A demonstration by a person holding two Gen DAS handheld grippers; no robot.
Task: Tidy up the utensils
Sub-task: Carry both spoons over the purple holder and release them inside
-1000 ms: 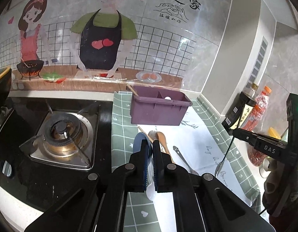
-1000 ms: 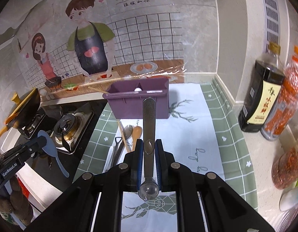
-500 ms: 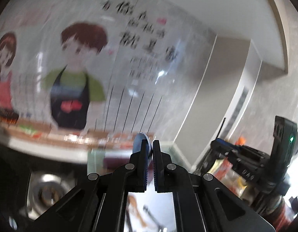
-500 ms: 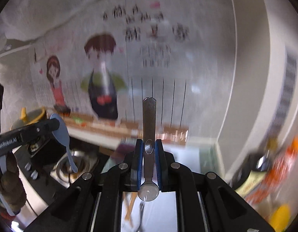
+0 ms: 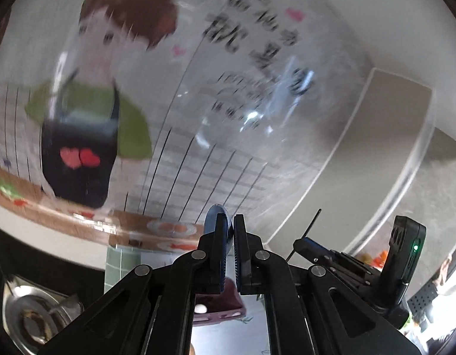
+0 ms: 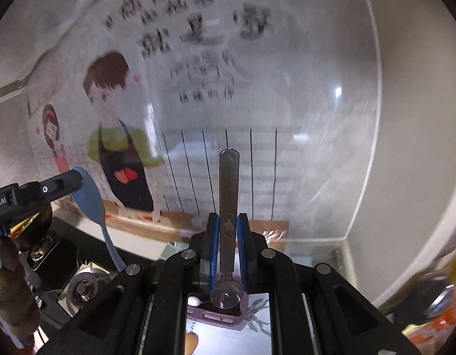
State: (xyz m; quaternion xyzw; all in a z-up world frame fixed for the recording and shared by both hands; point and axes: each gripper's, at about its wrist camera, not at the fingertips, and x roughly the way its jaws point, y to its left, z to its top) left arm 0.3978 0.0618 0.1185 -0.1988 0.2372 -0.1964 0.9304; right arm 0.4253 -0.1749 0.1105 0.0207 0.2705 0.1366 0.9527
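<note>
Both lifted: right gripper (image 6: 228,230) clamps metal spoon (image 6: 228,195); left gripper (image 5: 230,230) pinches blue spoon (image 6: 90,198).

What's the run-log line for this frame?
left gripper: shut on blue spoon | right gripper: shut on metal spoon | both above purple bin | nothing dropped yet

Both wrist views face cartoon wall decal (image 5: 80,136) closely; purple bin (image 6: 222,315) shared below.
</note>
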